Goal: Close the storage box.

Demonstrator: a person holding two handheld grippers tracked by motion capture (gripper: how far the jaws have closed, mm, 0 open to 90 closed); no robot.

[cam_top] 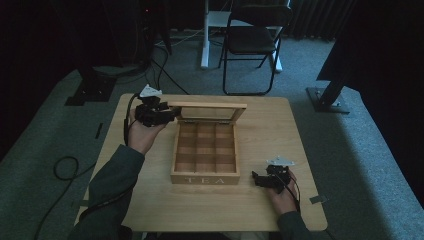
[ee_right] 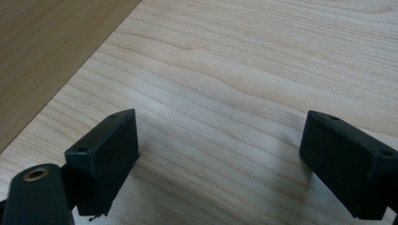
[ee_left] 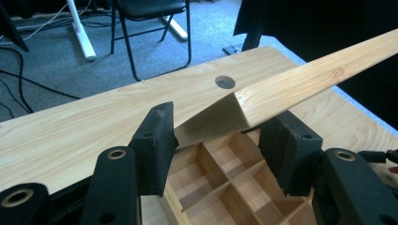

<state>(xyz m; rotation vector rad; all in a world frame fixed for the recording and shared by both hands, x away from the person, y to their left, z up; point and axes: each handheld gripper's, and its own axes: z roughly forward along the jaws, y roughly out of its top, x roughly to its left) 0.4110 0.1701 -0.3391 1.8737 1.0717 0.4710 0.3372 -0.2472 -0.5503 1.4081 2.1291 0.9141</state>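
The left gripper (ee_left: pixel 218 133) has its jaws parted on either side of the corner of a wooden tea box lid (ee_left: pixel 300 82); small gaps show beside the pads, so the lid sits between them without being pinched. In the high view this gripper (cam_top: pixel 167 114) is at the lid's (cam_top: pixel 207 105) left end, and the lid stands raised above the back edge of the tea box (cam_top: pixel 205 178). The box sits near the middle of the wooden table (cam_top: pixel 150 200), lettered "TEA" on its front, with nine square compartments inside.

The right gripper (ee_right: pixel 220 154) has its jaws spread wide over bare tabletop, holding nothing. In the high view it (cam_top: pixel 256 179) rests on the table just to the right of the box's front corner.

A folding chair (cam_top: pixel 252 40) stands on the carpet beyond the table.
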